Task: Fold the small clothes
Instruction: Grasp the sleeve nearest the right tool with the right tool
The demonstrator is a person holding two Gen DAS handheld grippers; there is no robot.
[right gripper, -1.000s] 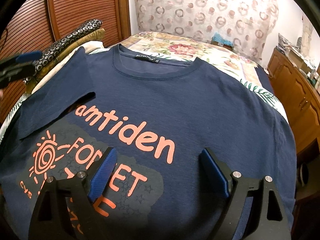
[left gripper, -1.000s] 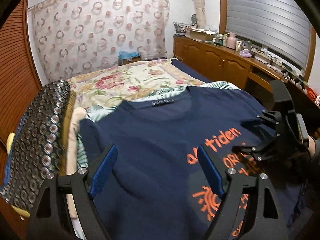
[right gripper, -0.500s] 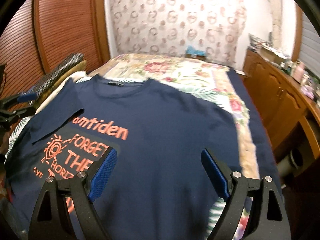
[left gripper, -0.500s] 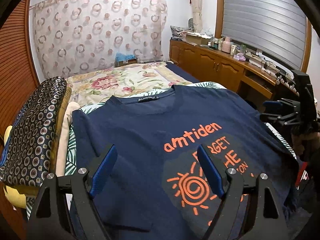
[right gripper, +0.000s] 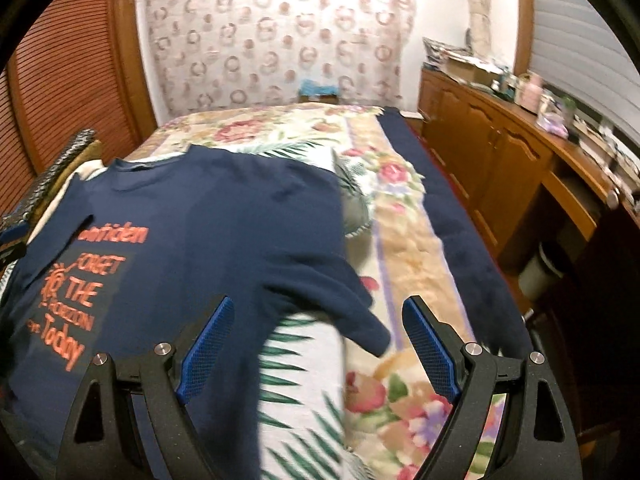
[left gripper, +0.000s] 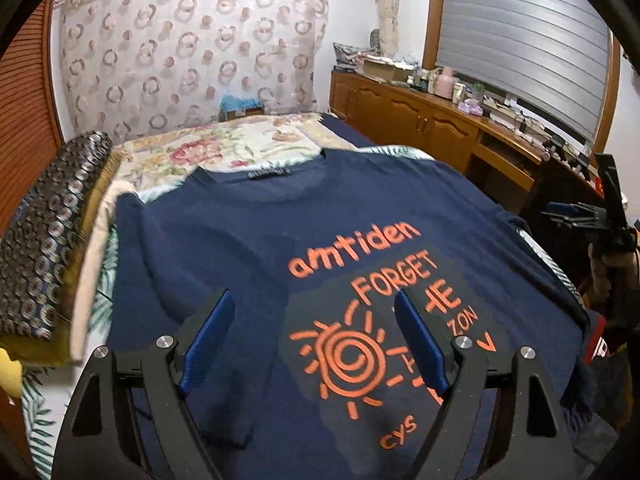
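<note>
A navy T-shirt [left gripper: 248, 248] with orange print lies face up and spread out on the bed, collar toward the far end. My left gripper [left gripper: 316, 340] hovers open above the shirt's lower left part, beside the orange sun print, with nothing between its blue pads. In the right wrist view the same T-shirt [right gripper: 224, 232] fills the left half, and its right sleeve [right gripper: 360, 320] lies between the jaws of my right gripper [right gripper: 320, 344], which is open and above it. The right gripper [left gripper: 576, 216] shows at the right edge of the left wrist view.
The bed carries a floral cover [right gripper: 400, 248] and a leaf-print sheet [right gripper: 304, 380]. A stack of folded patterned textiles [left gripper: 52, 232] lies along the bed's left side. Wooden cabinets [right gripper: 500, 160] with clutter run along the right wall. A patterned curtain [left gripper: 192, 56] hangs behind.
My right gripper has swung right, from over the chest print to the shirt's right sleeve and bed edge. My left gripper has drawn back, so more of the print shows.
</note>
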